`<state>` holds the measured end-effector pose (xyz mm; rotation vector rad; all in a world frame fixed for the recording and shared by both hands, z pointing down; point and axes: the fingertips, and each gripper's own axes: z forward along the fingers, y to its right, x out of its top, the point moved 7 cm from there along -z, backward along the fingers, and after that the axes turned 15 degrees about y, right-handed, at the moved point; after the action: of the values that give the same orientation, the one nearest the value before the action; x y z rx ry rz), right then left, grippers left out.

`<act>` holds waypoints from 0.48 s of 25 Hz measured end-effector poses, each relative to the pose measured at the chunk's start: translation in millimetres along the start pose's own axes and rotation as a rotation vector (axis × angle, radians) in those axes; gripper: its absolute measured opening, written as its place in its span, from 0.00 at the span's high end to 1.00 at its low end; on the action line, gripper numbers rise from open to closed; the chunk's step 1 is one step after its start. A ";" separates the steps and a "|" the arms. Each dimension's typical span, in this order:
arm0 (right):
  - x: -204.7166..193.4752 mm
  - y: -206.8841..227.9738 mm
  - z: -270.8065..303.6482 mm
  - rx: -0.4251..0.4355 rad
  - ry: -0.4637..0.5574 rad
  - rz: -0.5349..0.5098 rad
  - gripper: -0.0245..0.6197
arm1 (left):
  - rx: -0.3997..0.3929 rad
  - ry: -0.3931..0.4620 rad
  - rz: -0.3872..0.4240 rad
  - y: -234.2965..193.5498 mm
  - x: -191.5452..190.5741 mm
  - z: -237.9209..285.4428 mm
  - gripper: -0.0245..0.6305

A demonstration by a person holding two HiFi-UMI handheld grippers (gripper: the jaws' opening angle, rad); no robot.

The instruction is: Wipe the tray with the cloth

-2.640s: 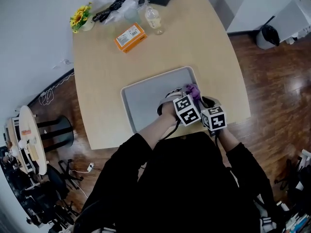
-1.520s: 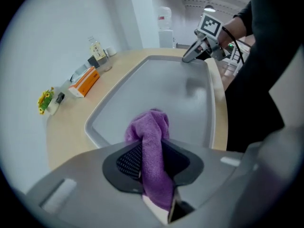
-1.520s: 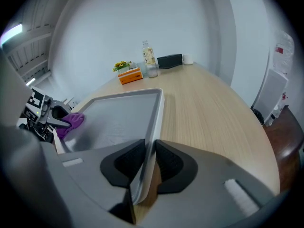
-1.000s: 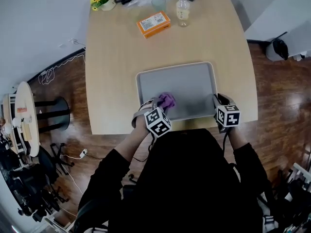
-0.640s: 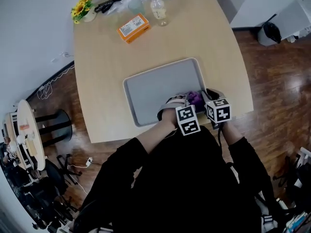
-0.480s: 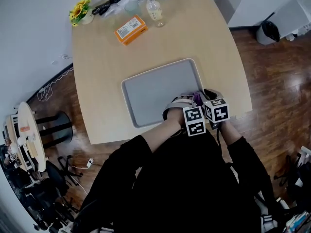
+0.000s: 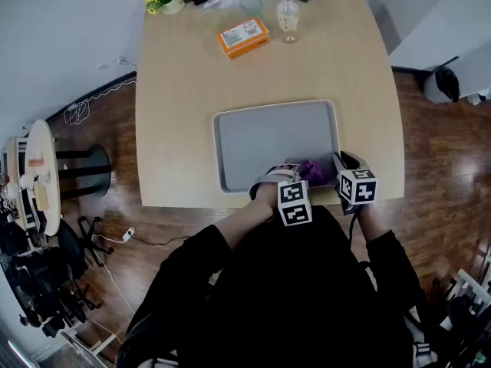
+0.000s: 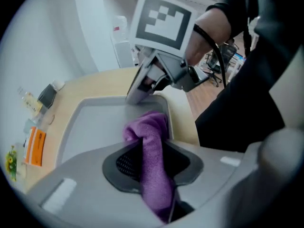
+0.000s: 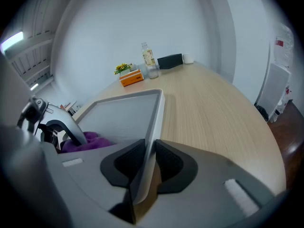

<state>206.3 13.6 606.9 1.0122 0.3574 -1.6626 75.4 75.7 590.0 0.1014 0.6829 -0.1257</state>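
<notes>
Here your left gripper (image 8: 151, 161) pinches the soft, limp purple cloth (image 8: 148, 127), bunched just ahead on the grey tray (image 7: 268, 135); your right gripper (image 9: 145, 163) clamps the tray's stiff rim, likely steadying it.

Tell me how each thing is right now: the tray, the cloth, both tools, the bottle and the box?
Grey rectangular metal tray: lying on the wooden table, right rim gripped.
Purple cloth: bunched up, resting on the tray.
Left tool: shut on the purple cloth.
Right tool: shut on the tray's rim.
Clear plastic bottle: standing upright.
Orange box: lying flat.
</notes>
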 end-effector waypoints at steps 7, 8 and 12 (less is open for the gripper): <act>-1.7 0.3 1.7 -0.013 -0.013 -0.009 0.85 | 0.214 -0.070 -0.133 6.6 -123.1 -90.2 0.83; -1.3 0.3 2.0 -0.014 -0.017 -0.010 0.85 | 0.246 -0.080 -0.154 8.0 -138.8 -102.2 0.83; 0.6 -0.9 2.9 -0.020 -0.030 -0.008 0.85 | 0.314 -0.026 -0.311 5.0 -170.7 -130.2 0.83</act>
<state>204.2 11.5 607.9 0.9708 0.3586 -1.6768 -136.1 112.2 598.2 0.2940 0.6457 -0.5320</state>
